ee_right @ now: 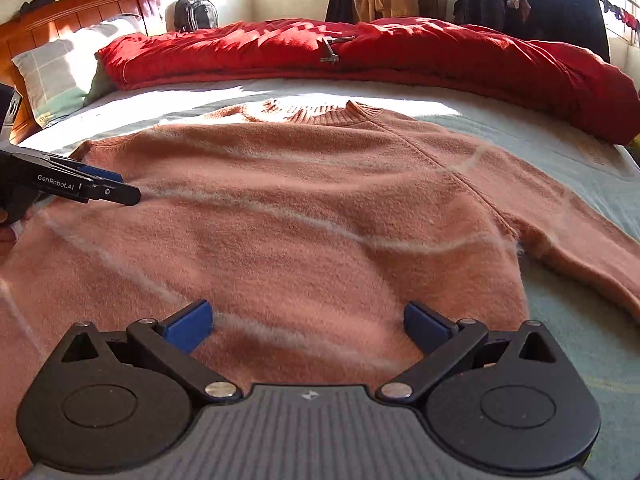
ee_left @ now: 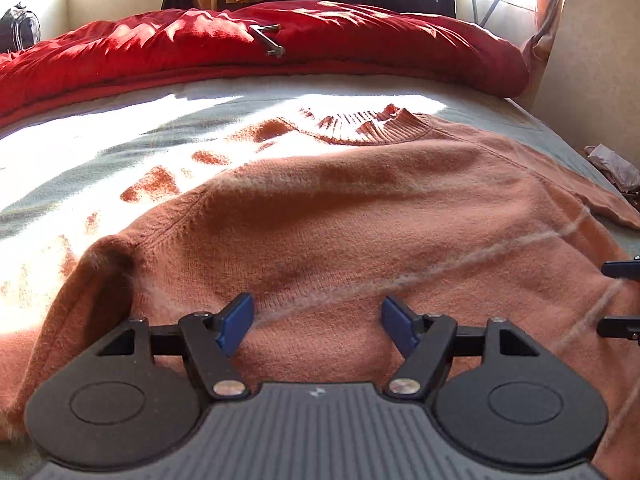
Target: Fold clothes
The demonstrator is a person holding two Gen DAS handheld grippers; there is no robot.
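Observation:
An orange knitted sweater (ee_left: 340, 216) (ee_right: 304, 208) with thin pale stripes lies flat on the bed, collar away from me. Its left sleeve is folded in over the body; the right sleeve (ee_right: 568, 236) stretches out to the right. My left gripper (ee_left: 317, 318) hovers open over the sweater's lower left part, nothing between its blue pads. My right gripper (ee_right: 307, 326) hovers open over the lower right part, also with nothing in it. The left gripper (ee_right: 108, 190) shows from the side at the left edge of the right wrist view. The right gripper's fingertips (ee_left: 618, 270) poke in at the right edge of the left wrist view.
A red duvet (ee_left: 256, 48) (ee_right: 400, 56) is bunched along the far side of the bed, with a small metal tool (ee_left: 270, 40) on it. A pillow (ee_right: 60, 76) and wooden headboard stand far left. Pale blue sheet (ee_right: 568, 344) lies bare around the sweater. Clothes hang behind.

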